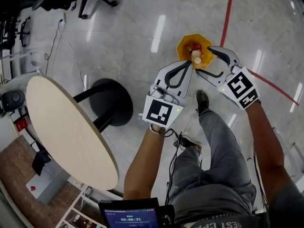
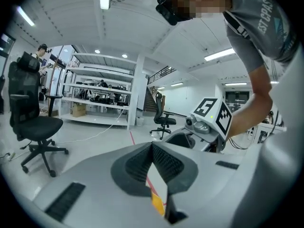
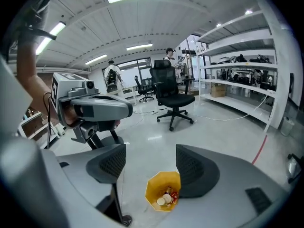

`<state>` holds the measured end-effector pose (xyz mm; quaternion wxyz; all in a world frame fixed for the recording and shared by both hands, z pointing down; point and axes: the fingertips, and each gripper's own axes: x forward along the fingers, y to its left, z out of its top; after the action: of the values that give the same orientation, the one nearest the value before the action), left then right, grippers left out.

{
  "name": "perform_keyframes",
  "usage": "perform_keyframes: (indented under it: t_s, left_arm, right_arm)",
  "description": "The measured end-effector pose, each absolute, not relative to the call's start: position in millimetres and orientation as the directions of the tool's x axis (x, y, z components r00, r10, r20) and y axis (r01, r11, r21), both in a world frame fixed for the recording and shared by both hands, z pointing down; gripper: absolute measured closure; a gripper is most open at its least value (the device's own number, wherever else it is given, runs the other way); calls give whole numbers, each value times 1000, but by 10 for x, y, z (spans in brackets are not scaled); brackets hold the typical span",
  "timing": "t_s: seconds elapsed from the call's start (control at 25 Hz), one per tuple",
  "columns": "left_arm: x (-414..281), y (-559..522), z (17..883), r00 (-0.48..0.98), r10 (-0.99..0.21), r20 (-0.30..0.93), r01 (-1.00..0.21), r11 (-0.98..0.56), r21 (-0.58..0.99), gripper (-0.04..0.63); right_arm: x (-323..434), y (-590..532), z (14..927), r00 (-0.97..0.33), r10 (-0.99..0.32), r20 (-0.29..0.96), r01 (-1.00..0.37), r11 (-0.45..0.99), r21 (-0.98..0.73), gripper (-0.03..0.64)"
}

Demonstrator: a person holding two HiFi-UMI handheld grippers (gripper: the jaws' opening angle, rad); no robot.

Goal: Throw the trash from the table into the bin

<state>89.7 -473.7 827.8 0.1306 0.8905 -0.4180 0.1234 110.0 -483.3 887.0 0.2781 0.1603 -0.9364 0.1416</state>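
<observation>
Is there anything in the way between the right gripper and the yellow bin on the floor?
Nothing visible is in the way. The right gripper has its jaws apart and empty, and the yellow bin shows below, between them. Its mouth is uncovered, with trash inside. The left gripper hangs off to the side.

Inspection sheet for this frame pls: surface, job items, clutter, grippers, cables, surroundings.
Surface: round table, top bare in the head view.
Job's things: yellow bin on the floor, holding a cup and other trash.
Clutter: nothing seen.
Grippers: left gripper shut, empty; right gripper open, empty, bin below it.
Cables: white cable loose on the floor.
Surroundings: office chair, shelving, red floor line.
</observation>
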Motion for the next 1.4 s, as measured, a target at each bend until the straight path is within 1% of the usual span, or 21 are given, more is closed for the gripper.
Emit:
perform_keyframes:
  t_s: [0.04,0.12,0.16,0.24,0.28,0.56,0.8,0.96,1.04,1.24,1.4]
  left_arm:
    - [882,-4732,8139,622,-723,301,-776,-619,117,561]
    - [843,-4693,7876,625,-736,261,-776,-622,103,561]
    - [813,-4647,7752,622,-741,255,-780,-617,109,561]
    - [740,-4507,7508,613,-745,262,-787,-603,126,561]
    - [711,-4436,7381,612,-746,262,-788,-604,121,561]
    - [557,-3845,6557,610,-759,228,-785,-618,44,561]
    - [385,-3069,5537,579,-797,172,-808,-589,-9,561]
    - [256,-2595,5003,563,-818,121,-803,-576,-156,561]
    - [145,-2256,4727,550,-829,102,-806,-559,-195,561]
    - [-282,-1199,4007,499,-866,40,-824,-489,-287,561]
    - [-635,-319,3516,439,-898,26,-833,-418,-364,561]
  right_arm:
    - [1078,-4796,8770,-792,-227,567,-378,912,-162,282]
    - [1061,-4727,8544,-779,-254,573,-389,913,-125,356]
    - [1054,-4688,8410,-771,-272,575,-401,910,-107,409]
    - [1035,-4587,8112,-760,-305,574,-426,900,-87,561]
    - [1019,-4532,7966,-760,-314,569,-435,896,-87,609]
    - [875,-4021,7074,-782,-342,521,-441,894,-74,609]
    - [786,-3342,6009,-806,-361,470,-427,903,-38,611]
    - [697,-2908,5530,-828,-349,440,-372,928,36,609]
    - [574,-2587,5244,-842,-335,423,-341,938,64,609]
    - [36,-1581,4374,-897,-285,337,-256,958,130,609]
    - [-397,-750,3719,-937,-229,263,-185,966,182,609]
